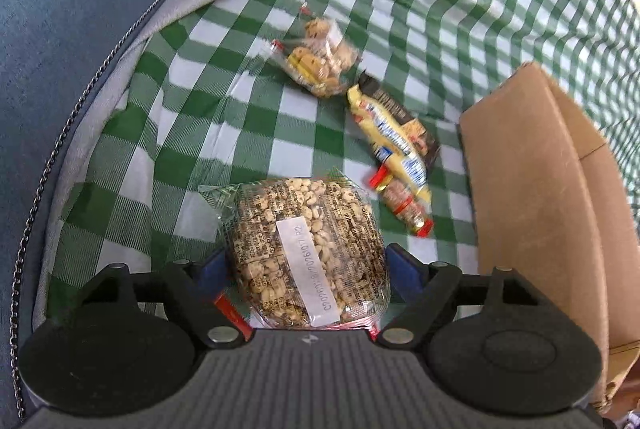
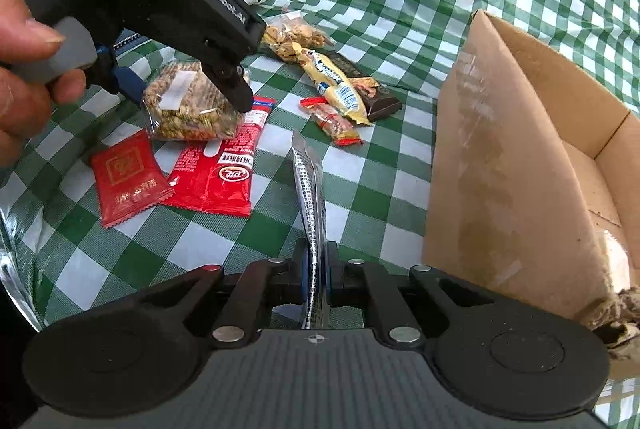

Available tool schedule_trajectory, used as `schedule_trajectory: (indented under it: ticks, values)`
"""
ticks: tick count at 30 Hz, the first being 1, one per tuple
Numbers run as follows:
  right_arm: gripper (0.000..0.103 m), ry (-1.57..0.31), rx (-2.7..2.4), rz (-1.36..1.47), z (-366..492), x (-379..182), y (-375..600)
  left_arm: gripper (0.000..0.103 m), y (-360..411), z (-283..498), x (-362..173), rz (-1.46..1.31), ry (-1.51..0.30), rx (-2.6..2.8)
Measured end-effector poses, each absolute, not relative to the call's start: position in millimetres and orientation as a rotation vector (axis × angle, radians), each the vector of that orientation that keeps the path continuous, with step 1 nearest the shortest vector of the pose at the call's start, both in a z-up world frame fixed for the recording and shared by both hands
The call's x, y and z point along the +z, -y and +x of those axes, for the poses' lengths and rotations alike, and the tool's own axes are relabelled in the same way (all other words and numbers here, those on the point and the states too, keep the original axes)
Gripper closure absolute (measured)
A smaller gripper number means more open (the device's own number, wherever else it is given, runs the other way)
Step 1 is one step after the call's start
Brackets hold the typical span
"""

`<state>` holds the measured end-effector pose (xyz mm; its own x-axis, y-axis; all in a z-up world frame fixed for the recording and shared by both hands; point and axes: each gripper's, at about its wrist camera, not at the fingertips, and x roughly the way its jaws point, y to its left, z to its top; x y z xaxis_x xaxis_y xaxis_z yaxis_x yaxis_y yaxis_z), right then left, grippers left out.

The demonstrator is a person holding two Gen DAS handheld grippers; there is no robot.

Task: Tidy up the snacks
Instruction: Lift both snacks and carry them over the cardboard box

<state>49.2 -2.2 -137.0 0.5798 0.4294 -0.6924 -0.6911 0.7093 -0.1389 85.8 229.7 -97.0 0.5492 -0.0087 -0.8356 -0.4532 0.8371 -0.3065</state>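
Note:
My left gripper (image 1: 306,265) is shut on a clear bag of peanuts (image 1: 308,249) with a white label, just above the checked cloth; the bag also shows in the right wrist view (image 2: 192,101) between the left gripper's fingers (image 2: 244,97). My right gripper (image 2: 316,277) is shut on a thin silver packet (image 2: 310,197) held edge-on, left of the open cardboard box (image 2: 520,157). Two red packets (image 2: 212,169) lie flat on the cloth under and beside the peanut bag.
A clear cookie bag (image 1: 320,63), a yellow bar (image 1: 388,137) on a dark chocolate pack (image 1: 420,133) and a small red-ended bar (image 1: 404,205) lie on the green checked cloth (image 1: 200,109). The box (image 1: 532,197) stands at the right. A blue cushion (image 1: 60,29) borders the left.

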Motion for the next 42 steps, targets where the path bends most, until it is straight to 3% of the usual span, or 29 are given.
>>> schedule_trajectory:
  ticks: [11, 27, 42]
  values:
    - [0.096, -0.523, 0.673, -0.379, 39.6, -105.2, 13.6, 0.018, -229.5, 73.8, -73.2, -0.535, -0.827, 0.241]
    - [0.096, -0.221, 0.552, -0.285, 88.0, -3.9, 89.9, 0.018, -201.3, 65.7, -38.7, -0.431, -0.611, 0.208]
    - [0.096, -0.255, 0.371, -0.169, 120.1, -2.0, 170.5, 0.018, -132.8, 84.0, -18.9, -0.314, -0.518, 0.073]
